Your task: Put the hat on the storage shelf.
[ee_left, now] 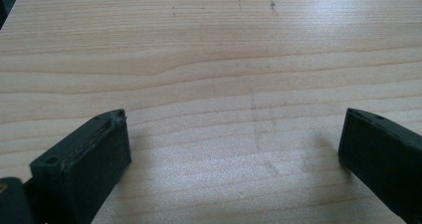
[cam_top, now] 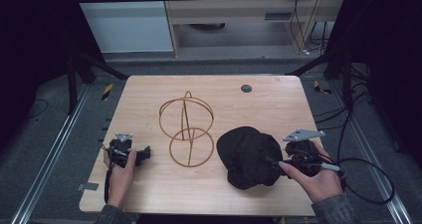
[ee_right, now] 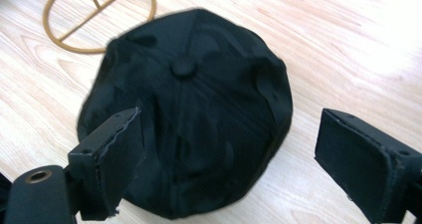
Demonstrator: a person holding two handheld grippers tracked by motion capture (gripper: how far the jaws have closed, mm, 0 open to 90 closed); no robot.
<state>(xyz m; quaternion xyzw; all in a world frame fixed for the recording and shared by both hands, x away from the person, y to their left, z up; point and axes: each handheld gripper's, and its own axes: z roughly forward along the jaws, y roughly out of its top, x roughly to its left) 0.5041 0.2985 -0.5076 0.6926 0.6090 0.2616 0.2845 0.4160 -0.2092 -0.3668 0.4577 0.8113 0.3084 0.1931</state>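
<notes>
Your right hand-held gripper (cam_top: 284, 163) is the one that matters here: the black cap (cam_top: 249, 156) lies directly in front of it, toward the middle of the table (cam_top: 149, 189), crown up, with its top button (ee_right: 183, 66) facing you in the right gripper view. There the two jaws stand wide apart with nothing between them, one over the cap's near edge and the other out over bare wood, so the cap sits off-centre toward the first jaw. I cannot tell from these pictures which way the brim points, so treat the cap as a round mound with no clear long axis.

The cap rests in the right half of the table, nearer the near edge than the far one. The gold wire stand (cam_top: 186, 129), two rings joined by uprights, stands just beside it toward the centre, close but apparently not touching. That is your tightest margin, I judge: a push along the table would slide the cap into the stand's base ring.

Your left hand-held gripper (cam_top: 144, 153) rests low near the left edge, jaws open on bare wood, well apart from the cap with the stand between. There is open room along the near edge and the right edge. A small dark disc (cam_top: 246, 88) sits near the far edge.
</notes>
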